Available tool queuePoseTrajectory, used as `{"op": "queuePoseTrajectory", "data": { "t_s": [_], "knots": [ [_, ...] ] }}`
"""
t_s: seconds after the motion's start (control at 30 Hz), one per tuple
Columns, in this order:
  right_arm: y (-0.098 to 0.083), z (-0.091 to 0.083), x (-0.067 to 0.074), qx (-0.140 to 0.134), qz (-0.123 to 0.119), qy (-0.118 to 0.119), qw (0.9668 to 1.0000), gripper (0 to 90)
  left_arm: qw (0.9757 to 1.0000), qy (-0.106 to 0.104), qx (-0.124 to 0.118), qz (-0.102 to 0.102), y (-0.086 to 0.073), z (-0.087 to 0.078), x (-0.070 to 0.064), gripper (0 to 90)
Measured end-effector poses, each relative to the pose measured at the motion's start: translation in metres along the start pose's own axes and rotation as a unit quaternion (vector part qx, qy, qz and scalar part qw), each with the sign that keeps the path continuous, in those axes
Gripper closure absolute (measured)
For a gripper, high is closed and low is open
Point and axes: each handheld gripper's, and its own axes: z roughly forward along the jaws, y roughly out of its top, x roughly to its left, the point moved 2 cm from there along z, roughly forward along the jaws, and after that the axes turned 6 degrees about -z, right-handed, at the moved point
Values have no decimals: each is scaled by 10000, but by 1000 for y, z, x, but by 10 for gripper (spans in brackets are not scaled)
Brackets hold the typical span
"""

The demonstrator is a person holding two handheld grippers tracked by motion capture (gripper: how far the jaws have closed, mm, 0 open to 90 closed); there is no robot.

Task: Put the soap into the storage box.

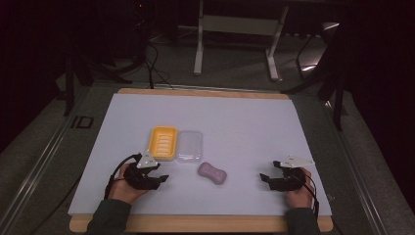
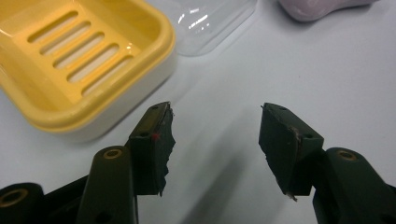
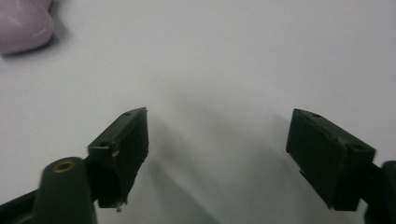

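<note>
The tabletop (image 1: 235, 117) is covered by a pale sheet with a wooden edge showing at the near and far sides. The only writing in sight is beside it, on the dark surface at the far left in the high view: a marking that looks like "ID", too dim to be sure of. No brand or label can be read on the things themselves.

The yellow soap dish (image 1: 163, 142) stands left of centre, its slotted insert facing up, and the clear lid (image 1: 190, 145) lies touching its right side. The pale purple soap bar (image 1: 212, 173) lies on the sheet nearer the person, just to the right of the lid and apart from it, between the two hands.

The high view gives the whole layout and both forearms coming in from the near edge. The left gripper view adds the slots of the dish (image 2: 79, 51), a corner of the lid (image 2: 210, 23) and the end of the soap (image 2: 317, 9). The right gripper view has the soap (image 3: 23, 25) at its upper left corner above bare sheet.

The left tongs (image 1: 161, 178) rest low near the dish's near corner, pointing toward the soap, spread with nothing between them (image 2: 215, 135). The right tongs (image 1: 265, 179) lie well right of the soap, pointing left toward it, also spread and holding nothing (image 3: 217, 140).
</note>
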Motion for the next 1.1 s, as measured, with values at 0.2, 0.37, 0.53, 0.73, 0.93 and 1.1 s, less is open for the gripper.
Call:
{"op": "queuePoseTrajectory", "data": {
  "t_s": [0.2, 0.37, 0.53, 0.73, 0.93, 1.1],
  "knots": [
    [-1, -4, 0, -196, 26, -44, 9998, 231, 9996, -25, 200, 222, 7, 2, -2, 439],
    [-1, -5, 0, -270, -14, -31, 9996, 240, 9986, -21, 354, 384, 14, 8, -3, 439],
    [-1, -5, 2, -261, -90, -58, 9996, 240, 9980, 1, 419, 465, 22, 11, -1, 439],
    [-1, -5, 2, -263, -89, -47, 9996, 239, 9977, 40, 431, 524, 28, 12, 0, 422],
    [-1, -5, 2, -262, -105, -56, 9996, 230, 9974, 71, 415, 588, 35, 11, 1, 416],
    [-1, -5, 2, -259, -122, -45, 9996, 221, 9971, 76, 409, 637, 40, 10, 3, 415]
  ]
}}
